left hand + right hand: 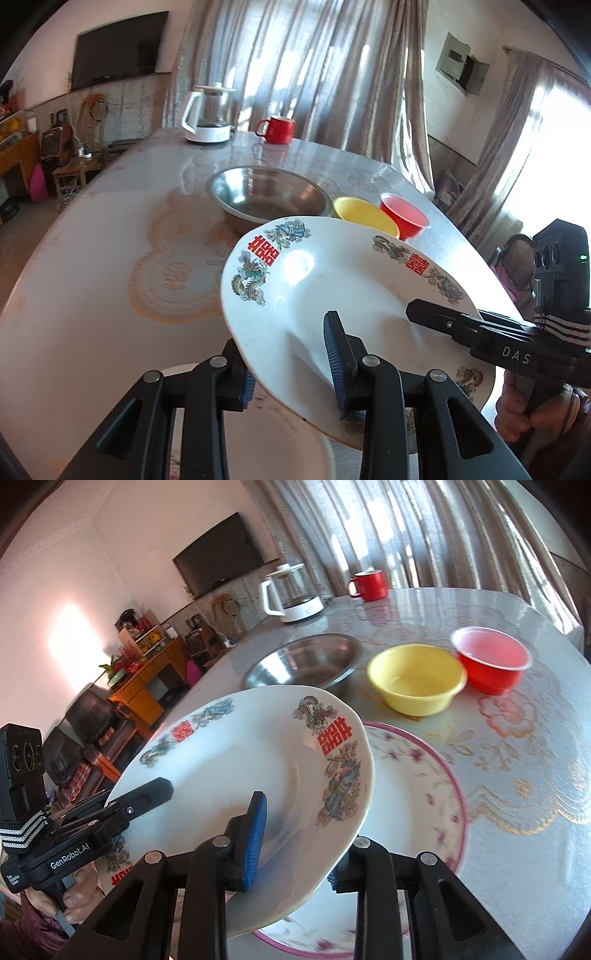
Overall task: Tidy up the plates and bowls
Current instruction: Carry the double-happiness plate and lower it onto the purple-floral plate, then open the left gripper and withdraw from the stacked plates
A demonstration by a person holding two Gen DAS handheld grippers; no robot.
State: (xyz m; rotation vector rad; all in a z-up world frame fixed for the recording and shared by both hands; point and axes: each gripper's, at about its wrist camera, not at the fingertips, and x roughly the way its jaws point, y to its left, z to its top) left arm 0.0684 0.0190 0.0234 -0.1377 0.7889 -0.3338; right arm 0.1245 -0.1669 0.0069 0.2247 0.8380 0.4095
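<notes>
A white plate with dragon and red-character decoration (332, 291) (236, 760) hangs tilted above the table, held from two sides. My left gripper (291, 373) is shut on its near rim, one blue pad on top and one underneath. My right gripper (295, 853) is shut on the opposite rim in the same way. Each gripper shows in the other's view: the right gripper (436, 317) and the left gripper (147, 794). Under the lifted plate lies a pink-rimmed floral plate (417, 794) (288, 435), partly hidden.
Behind the plates stand a steel bowl (269, 195) (306, 661), a yellow bowl (365, 214) (417, 679) and a red bowl (404, 216) (491, 661). A white kettle (208, 114) and a red mug (279, 129) stand at the table's far edge.
</notes>
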